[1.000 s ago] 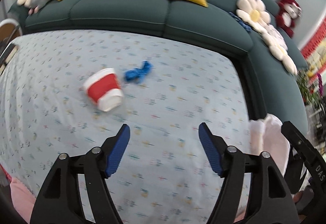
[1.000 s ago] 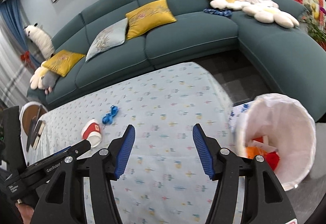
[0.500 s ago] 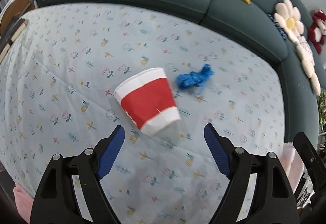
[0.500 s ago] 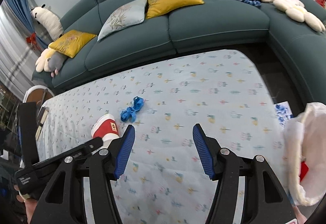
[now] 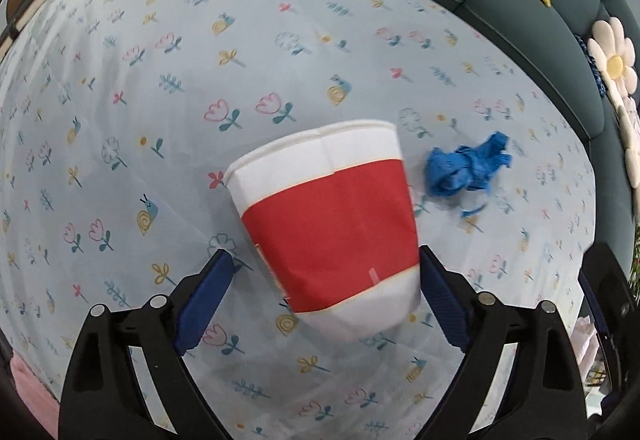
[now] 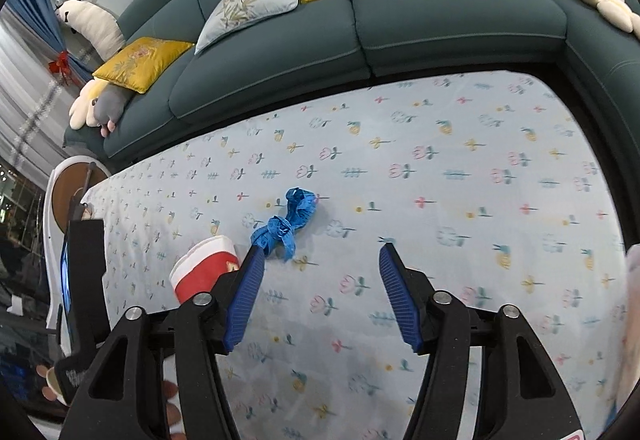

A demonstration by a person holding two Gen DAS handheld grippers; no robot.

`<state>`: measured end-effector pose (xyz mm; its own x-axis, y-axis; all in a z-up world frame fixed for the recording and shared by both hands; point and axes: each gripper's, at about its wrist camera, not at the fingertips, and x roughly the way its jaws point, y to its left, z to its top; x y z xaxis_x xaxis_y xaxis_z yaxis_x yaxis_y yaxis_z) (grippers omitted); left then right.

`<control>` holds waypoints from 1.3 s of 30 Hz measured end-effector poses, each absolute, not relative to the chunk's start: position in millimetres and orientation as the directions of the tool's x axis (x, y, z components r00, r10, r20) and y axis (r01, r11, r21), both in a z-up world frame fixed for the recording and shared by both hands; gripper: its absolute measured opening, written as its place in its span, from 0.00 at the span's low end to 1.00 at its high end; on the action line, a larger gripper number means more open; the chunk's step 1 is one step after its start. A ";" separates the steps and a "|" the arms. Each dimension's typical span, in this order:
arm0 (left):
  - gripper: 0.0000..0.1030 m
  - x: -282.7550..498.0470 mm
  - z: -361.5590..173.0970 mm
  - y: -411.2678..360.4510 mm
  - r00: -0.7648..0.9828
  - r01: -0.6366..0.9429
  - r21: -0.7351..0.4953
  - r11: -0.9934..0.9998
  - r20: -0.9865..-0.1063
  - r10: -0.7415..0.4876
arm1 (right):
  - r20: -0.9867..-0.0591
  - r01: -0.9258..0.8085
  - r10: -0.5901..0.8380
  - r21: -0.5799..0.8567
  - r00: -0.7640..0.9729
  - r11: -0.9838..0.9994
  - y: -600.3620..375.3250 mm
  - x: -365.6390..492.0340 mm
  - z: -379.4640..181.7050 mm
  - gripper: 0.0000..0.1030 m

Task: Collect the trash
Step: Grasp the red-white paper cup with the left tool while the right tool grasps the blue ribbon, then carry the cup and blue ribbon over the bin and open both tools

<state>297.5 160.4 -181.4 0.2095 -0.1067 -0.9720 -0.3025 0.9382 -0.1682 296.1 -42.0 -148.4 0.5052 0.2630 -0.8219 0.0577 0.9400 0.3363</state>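
Observation:
A red and white paper cup [image 5: 332,224] lies on its side on the flowered tablecloth [image 5: 160,88]. My left gripper [image 5: 324,280] is open, with the cup's base end between its blue fingers; the right finger [image 5: 440,300] looks close to or touching the cup. A crumpled blue glove [image 5: 466,168] lies just right of the cup. In the right wrist view the cup [image 6: 206,268] sits at lower left and the glove [image 6: 286,222] lies ahead of my right gripper [image 6: 322,288], which is open and empty above the cloth.
A dark teal sofa [image 6: 360,24] with yellow and pale cushions wraps the table's far and right sides. A round wooden side table [image 6: 70,192] stands at the left. A white bag edge [image 6: 632,320] shows at far right.
My left gripper has moved forward and down until the cup sits between its fingers. My right gripper has swung left toward the glove, and the white trash bag has almost left its view.

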 end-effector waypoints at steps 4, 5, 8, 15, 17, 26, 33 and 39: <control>0.77 296.4 -180.9 161.9 0.244 -0.287 -0.151 0.946 -0.966 -0.080 | -0.832 0.070 0.276 0.350 0.481 0.934 -31.3 312.8 -165.1 0.66; 0.69 295.8 -179.5 163.9 0.256 -0.290 -0.147 0.946 -0.964 -0.071 | -0.836 0.077 0.280 0.355 0.472 0.932 -28.2 318.3 -170.5 0.66; 0.66 294.9 -176.3 174.0 0.280 -0.300 -0.189 0.935 -0.955 -0.104 | -0.841 0.089 0.290 0.367 0.457 0.926 -22.3 330.6 -181.7 0.66; 0.66 290.5 -175.8 199.8 0.309 -0.319 -0.208 0.925 -0.945 -0.106 | -0.859 0.106 0.275 0.351 0.432 0.930 -6.8 353.2 -203.4 0.66; 0.66 288.8 -174.9 204.2 0.315 -0.321 -0.213 0.923 -0.943 -0.108 | -0.867 0.111 0.266 0.340 0.423 0.934 -1.6 358.3 -210.5 0.66; 0.65 288.3 -171.6 204.1 0.324 -0.308 -0.209 0.928 -0.940 -0.104 | -0.869 0.048 0.237 0.285 0.435 0.957 14.5 357.1 -211.0 0.51; 0.65 281.7 -159.2 173.5 0.338 -0.265 -0.194 0.944 -0.936 -0.098 | -0.867 -0.003 0.276 0.302 0.416 0.953 8.5 331.8 -201.4 0.21; 0.65 264.5 -134.7 147.6 0.364 -0.217 -0.203 0.955 -0.925 -0.113 | -0.834 0.016 0.283 0.329 0.474 0.944 -22.8 298.1 -167.7 0.21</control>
<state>264.5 147.6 -134.7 0.3635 -0.1134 -0.9246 -0.2173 0.9549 -0.2025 298.1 -22.8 -167.7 0.4742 0.2829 -0.8337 0.0157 0.9441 0.3293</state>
